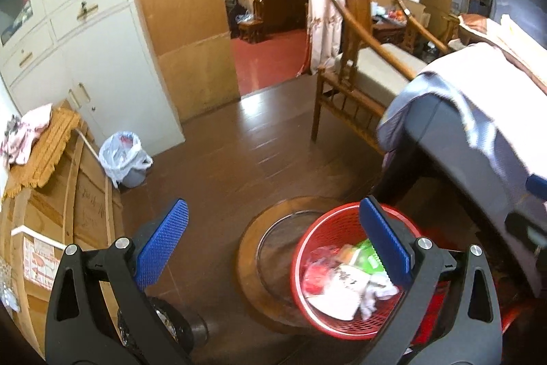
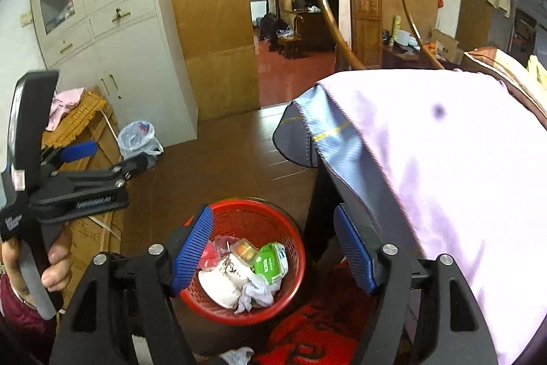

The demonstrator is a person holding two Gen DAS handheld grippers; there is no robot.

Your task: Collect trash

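A red mesh trash basket (image 1: 307,307) stands on a round wooden stool (image 1: 253,255) and holds a white cup, a green packet (image 1: 369,257), red wrappers and crumpled tissue. My left gripper (image 1: 273,248) is open and empty, its right finger over the basket rim. In the right wrist view the basket (image 2: 256,221) lies just ahead with the green packet (image 2: 270,262) and white cup (image 2: 222,283) inside. My right gripper (image 2: 273,252) is open and empty above it. The left gripper's body also shows in the right wrist view (image 2: 78,190), held in a hand.
A table draped in lilac cloth (image 2: 444,159) fills the right. A wooden chair (image 1: 359,81) stands beyond it. A small bin lined with a white bag (image 1: 123,156) sits by the white cabinet (image 1: 89,40). A wooden crate (image 1: 68,204) is at left. A doorway opens ahead.
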